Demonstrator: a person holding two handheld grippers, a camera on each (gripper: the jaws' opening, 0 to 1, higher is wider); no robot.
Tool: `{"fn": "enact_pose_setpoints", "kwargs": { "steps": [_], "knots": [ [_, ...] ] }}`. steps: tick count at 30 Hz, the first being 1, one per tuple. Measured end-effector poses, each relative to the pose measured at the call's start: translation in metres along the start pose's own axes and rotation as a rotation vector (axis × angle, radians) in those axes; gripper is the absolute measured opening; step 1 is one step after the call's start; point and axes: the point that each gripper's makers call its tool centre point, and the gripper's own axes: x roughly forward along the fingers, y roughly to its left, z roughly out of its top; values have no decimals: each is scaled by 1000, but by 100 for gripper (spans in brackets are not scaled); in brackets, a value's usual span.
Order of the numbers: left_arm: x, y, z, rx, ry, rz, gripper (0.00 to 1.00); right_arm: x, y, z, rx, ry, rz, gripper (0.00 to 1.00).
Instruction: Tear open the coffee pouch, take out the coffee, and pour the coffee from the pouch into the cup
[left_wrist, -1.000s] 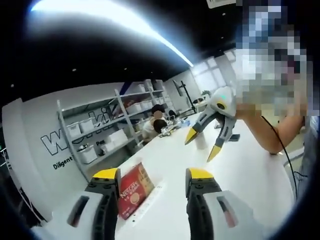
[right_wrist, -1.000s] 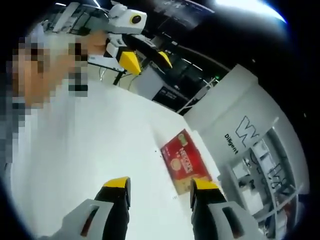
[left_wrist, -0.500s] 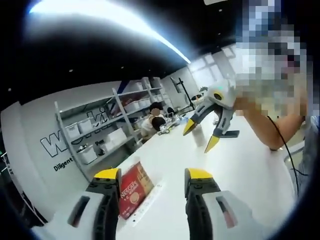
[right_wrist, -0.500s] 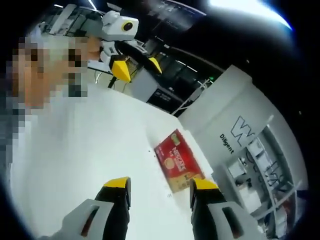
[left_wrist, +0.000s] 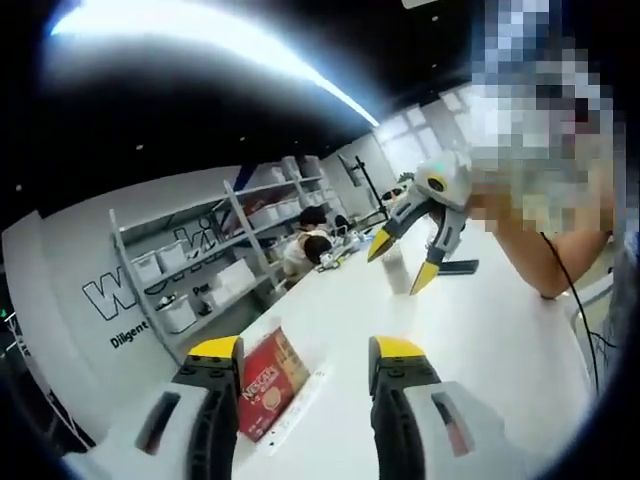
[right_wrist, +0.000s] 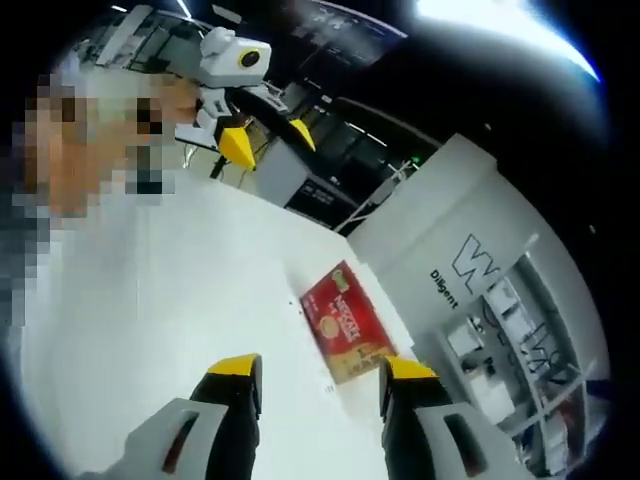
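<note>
A red Nescafé coffee pack (left_wrist: 268, 380) lies flat on the white table (left_wrist: 480, 340), just beyond my left jaw in the left gripper view. My left gripper (left_wrist: 305, 350) is open and holds nothing. Farther along the table a white cup (left_wrist: 397, 270) stands behind my right gripper (left_wrist: 403, 262), which hangs in the air with its yellow-tipped jaws apart. In the right gripper view the red pack (right_wrist: 343, 322) lies ahead of my open, empty right gripper (right_wrist: 320, 370). My left gripper (right_wrist: 268, 140) is held high at the far side, jaws apart.
A person's forearm (left_wrist: 545, 265) rests on the table edge at the right, with a thin black cable (left_wrist: 572, 305) beside it. A dark flat object (left_wrist: 458, 267) lies near the cup. Shelves with bins (left_wrist: 200, 270) line the wall, and people sit at the table's far end (left_wrist: 312, 245).
Both views have drifted slightly with the hands. The right gripper sits a little higher in the left gripper view. The pack has not moved and both pairs of jaws stay apart.
</note>
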Motion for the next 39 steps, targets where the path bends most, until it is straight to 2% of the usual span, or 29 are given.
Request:
{"fn": "enact_pose_setpoints", "kwargs": {
  "steps": [4,9,19,22,26,31,35,39],
  "knots": [
    [-1,0,2,0,-9,2,53,-1,0,3,4,-14,2,47],
    [-2,1,-4,-1,7,4,52,0,2,4,-2,-10,3,47],
    [-10,10,3,-22,-35,14,53,0,7,9,-17,-9,6,47],
    [-10,8,3,-31,-41,6,53,0,8,11,-15,-16,7,47],
    [-4,10,-10,-62,-30,-20,53,2,10,8,-13,-9,14,47],
    [8,21,-26,-86,-10,-4,53,2,7,3,-5,4,7,47],
    [20,29,-47,-95,36,23,53,-1,8,10,-11,-12,5,47],
    [27,27,-54,-115,42,11,53,-2,11,14,-23,-16,8,47]
  ]
}}
